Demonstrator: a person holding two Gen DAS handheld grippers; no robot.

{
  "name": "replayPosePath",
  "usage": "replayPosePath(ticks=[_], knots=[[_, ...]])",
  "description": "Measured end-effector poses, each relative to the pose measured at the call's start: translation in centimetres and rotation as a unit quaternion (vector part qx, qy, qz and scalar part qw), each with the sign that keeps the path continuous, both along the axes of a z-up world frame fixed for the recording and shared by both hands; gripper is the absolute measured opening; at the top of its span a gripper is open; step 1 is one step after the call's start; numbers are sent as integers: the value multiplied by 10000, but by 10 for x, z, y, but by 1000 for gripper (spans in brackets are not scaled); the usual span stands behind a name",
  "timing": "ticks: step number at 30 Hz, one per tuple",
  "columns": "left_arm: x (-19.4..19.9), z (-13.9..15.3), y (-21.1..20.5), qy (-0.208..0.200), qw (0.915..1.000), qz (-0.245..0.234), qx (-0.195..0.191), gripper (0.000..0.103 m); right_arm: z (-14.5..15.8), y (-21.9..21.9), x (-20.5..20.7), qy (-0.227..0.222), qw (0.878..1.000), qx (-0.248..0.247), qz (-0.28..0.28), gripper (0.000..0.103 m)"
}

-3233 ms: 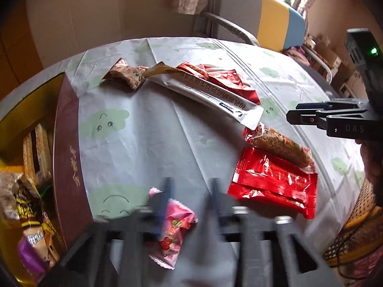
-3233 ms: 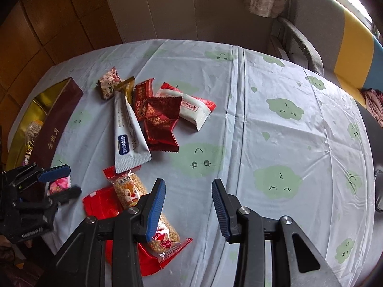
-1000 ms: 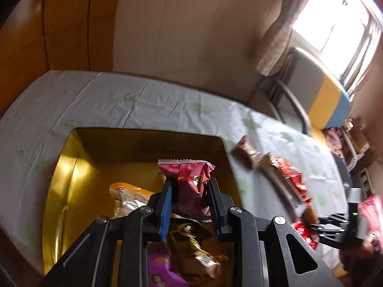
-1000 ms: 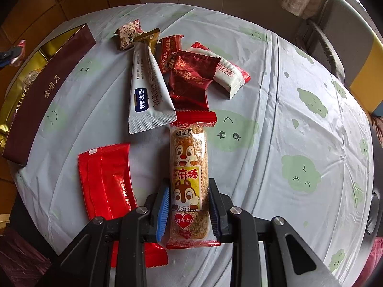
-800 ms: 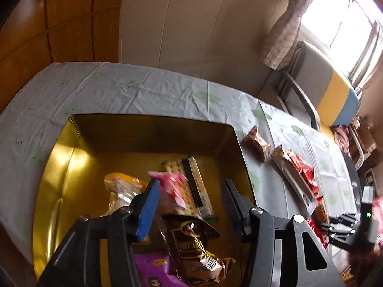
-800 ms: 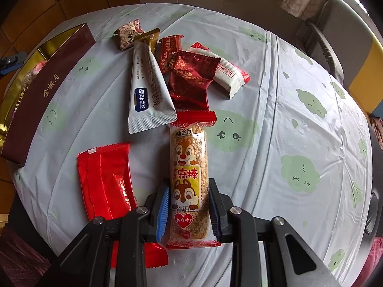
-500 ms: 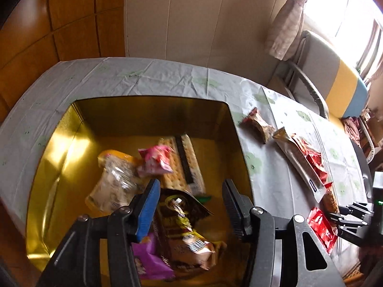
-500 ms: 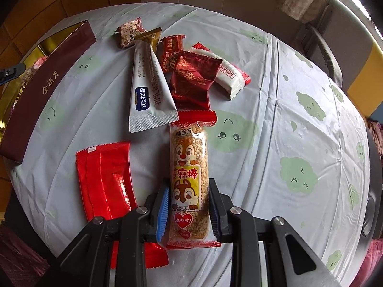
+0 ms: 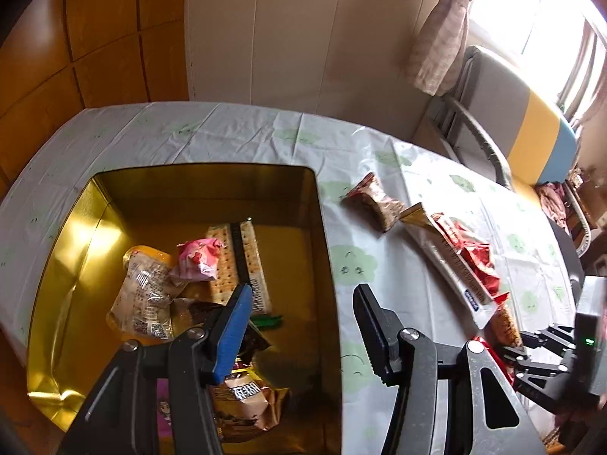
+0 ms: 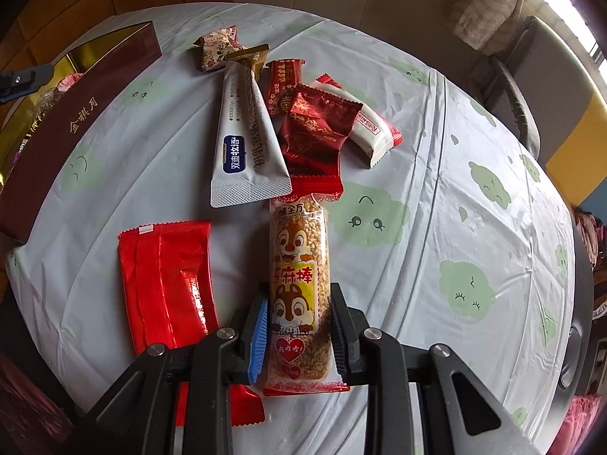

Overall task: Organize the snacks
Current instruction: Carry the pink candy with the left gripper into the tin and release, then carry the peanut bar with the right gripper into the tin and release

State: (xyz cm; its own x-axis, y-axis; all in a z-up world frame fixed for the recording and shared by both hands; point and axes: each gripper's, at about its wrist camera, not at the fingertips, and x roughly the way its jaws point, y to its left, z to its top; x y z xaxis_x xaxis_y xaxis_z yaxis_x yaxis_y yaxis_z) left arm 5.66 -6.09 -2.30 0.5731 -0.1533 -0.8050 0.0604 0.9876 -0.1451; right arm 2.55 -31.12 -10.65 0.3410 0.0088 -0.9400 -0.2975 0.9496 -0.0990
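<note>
Left gripper (image 9: pixel 303 328), tilted steeply downward above the right wall of the gold tin (image 9: pixel 322 250); fingers spread wide, nothing between them. Blue-padded finger (image 9: pixel 235 333) over the tin's inside, the other finger over the tablecloth (image 9: pixel 235 132) just outside the wall. Pink packet (image 9: pixel 199 259) lying inside the tin on a cracker pack (image 9: pixel 246 250), beside a clear wrapper (image 9: pixel 146 292), apart from the fingers.

Right gripper (image 10: pixel 297 335), pointed steeply down near the table's near edge; fingers narrow, pressed on both sides of the squirrel-print snack bar (image 10: pixel 297 276), lower half. Bar lengthwise along the fingers, its far end touching the heap of packets at the table's middle. Red flat packet (image 10: pixel 169 276) just left of the bar; white pouch (image 10: pixel 246 136) and dark red wrapper (image 10: pixel 315 129) beyond it; tin's maroon side (image 10: pixel 76 121) at the table's left edge.
</note>
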Motion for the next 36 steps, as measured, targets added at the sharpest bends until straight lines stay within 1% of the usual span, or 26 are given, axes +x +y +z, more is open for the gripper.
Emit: replayPosePath(ticks=[4,7,13,16,22,26,28,30,34,36], knots=[[-8,5,5,-108,9999,-50,27,56,1,2,-3,-24,10000,-24,-21,29],[-13,8,19,-187,9998,51,56,56,1,0,-1,3,10000,26,-81,29],[-21,3,48,-113,9996,246,59,56,7,-7,5,91,9992,59,-382,29],[-26,-1,60,-101,9994,331,65,57,13,-11,5,42,9984,100,-557,29],[-29,-7,75,-92,9988,488,33,57,36,-31,1,-172,9936,388,-1044,29],[-28,-8,80,-89,9984,558,1,57,60,-42,0,-412,9867,852,-1325,29],[-27,-8,82,-125,9982,590,-22,57,74,-37,0,-525,9837,1127,-1301,29],[-27,-5,84,-185,9978,630,-59,57,83,-28,2,-607,9825,1300,-1187,29],[-29,-2,90,-253,9972,703,-85,57,99,9,14,-668,9803,1687,-786,29],[-30,-1,97,-284,9966,768,-75,57,107,33,12,-693,9783,1858,-596,29]])
